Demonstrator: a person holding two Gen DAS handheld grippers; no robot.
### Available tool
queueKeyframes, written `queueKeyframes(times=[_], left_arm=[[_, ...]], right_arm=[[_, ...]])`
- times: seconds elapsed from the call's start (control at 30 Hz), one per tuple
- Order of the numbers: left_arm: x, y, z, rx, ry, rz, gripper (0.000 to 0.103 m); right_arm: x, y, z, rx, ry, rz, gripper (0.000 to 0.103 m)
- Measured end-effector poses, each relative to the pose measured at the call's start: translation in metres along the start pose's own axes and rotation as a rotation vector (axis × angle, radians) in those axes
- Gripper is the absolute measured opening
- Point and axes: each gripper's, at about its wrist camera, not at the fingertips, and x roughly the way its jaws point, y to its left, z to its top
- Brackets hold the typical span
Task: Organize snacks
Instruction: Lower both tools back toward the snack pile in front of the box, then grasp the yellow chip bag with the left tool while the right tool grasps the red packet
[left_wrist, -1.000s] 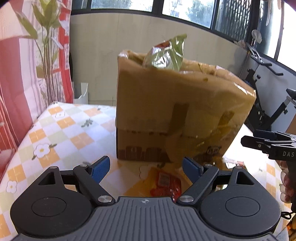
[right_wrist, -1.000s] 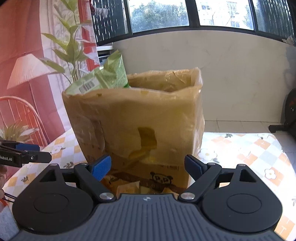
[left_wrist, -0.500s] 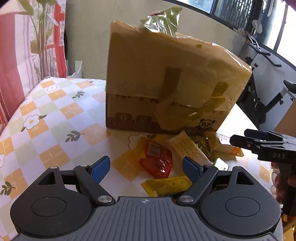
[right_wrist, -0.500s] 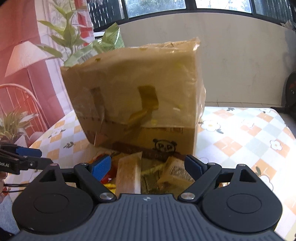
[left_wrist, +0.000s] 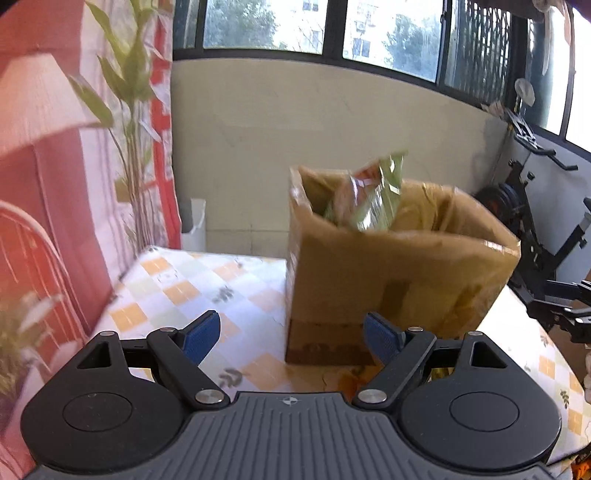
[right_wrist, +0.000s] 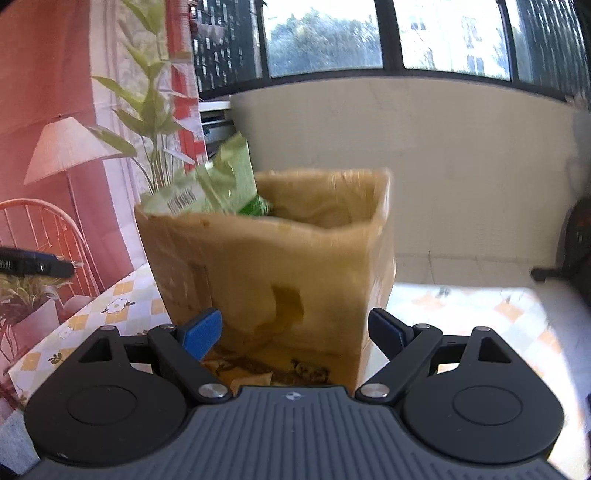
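A tall open cardboard box (left_wrist: 391, 273) stands on the checked tablecloth (left_wrist: 192, 291); it also shows in the right wrist view (right_wrist: 280, 269). A green snack bag (left_wrist: 373, 199) sticks out of its top, seen too in the right wrist view (right_wrist: 214, 188). My left gripper (left_wrist: 291, 336) is open and empty, in front of the box's left corner. My right gripper (right_wrist: 295, 334) is open and empty, facing the box. A few small snack packets (right_wrist: 255, 376) lie at the box's foot, mostly hidden behind the gripper body.
A red printed curtain with a plant (left_wrist: 74, 155) hangs at the left. A low wall with windows (left_wrist: 332, 110) is behind the table. An exercise bike (left_wrist: 535, 229) stands at the right. The right gripper shows at the right edge of the left wrist view (left_wrist: 565, 310).
Both views have tilted upward and drawn back from the box. The loose packets on the table in front of the box have dropped mostly out of sight. Both grippers stay open.
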Motion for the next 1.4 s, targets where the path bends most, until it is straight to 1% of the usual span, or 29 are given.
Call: queueKeyframes(times=[0.1, 0.2, 0.37, 0.43, 0.5, 0.6, 0.73, 0.83, 0.97, 1.07, 1.17, 1.23, 1.3, 1.4], left_arm=[[-0.01, -0.001, 0.005, 0.009, -0.011, 0.007, 0.087], [-0.005, -0.007, -0.008, -0.019, 0.012, -0.04, 0.088], [0.027, -0.031, -0.055, -0.088, 0.133, -0.185, 0.088], [0.041, -0.043, -0.073, -0.094, 0.184, -0.218, 0.088], [0.056, -0.055, -0.088, -0.096, 0.238, -0.227, 0.088], [0.071, -0.061, -0.103, -0.114, 0.291, -0.249, 0.087], [0.076, -0.068, -0.111, -0.09, 0.314, -0.286, 0.087], [0.081, -0.073, -0.119, -0.081, 0.338, -0.307, 0.087], [0.094, -0.069, -0.13, -0.121, 0.394, -0.326, 0.087], [0.105, -0.059, -0.139, -0.208, 0.405, -0.354, 0.088], [0.11, -0.052, -0.144, -0.25, 0.404, -0.375, 0.086], [0.108, -0.051, -0.145, -0.251, 0.388, -0.405, 0.071], [0.105, -0.051, -0.146, -0.231, 0.372, -0.408, 0.067], [0.097, -0.045, -0.144, -0.245, 0.336, -0.383, 0.064]], right_arm=[[-0.008, -0.001, 0.004, -0.027, 0.01, 0.01, 0.089], [-0.01, 0.001, -0.004, -0.049, 0.03, 0.006, 0.089], [0.004, 0.012, -0.035, -0.037, 0.097, 0.01, 0.089], [0.012, 0.02, -0.05, -0.044, 0.127, 0.013, 0.089], [0.022, 0.03, -0.067, -0.074, 0.169, 0.008, 0.089], [0.032, 0.045, -0.089, -0.11, 0.229, 0.023, 0.089], [0.038, 0.059, -0.11, -0.16, 0.28, 0.047, 0.089], [0.043, 0.066, -0.121, -0.173, 0.311, 0.056, 0.088], [0.05, 0.072, -0.126, -0.166, 0.333, 0.075, 0.088], [0.055, 0.077, -0.128, -0.182, 0.337, 0.074, 0.088], [0.057, 0.078, -0.129, -0.183, 0.338, 0.072, 0.088], [0.056, 0.075, -0.129, -0.168, 0.336, 0.065, 0.088], [0.054, 0.07, -0.13, -0.144, 0.338, 0.049, 0.088], [0.05, 0.061, -0.132, -0.098, 0.346, 0.044, 0.079]])
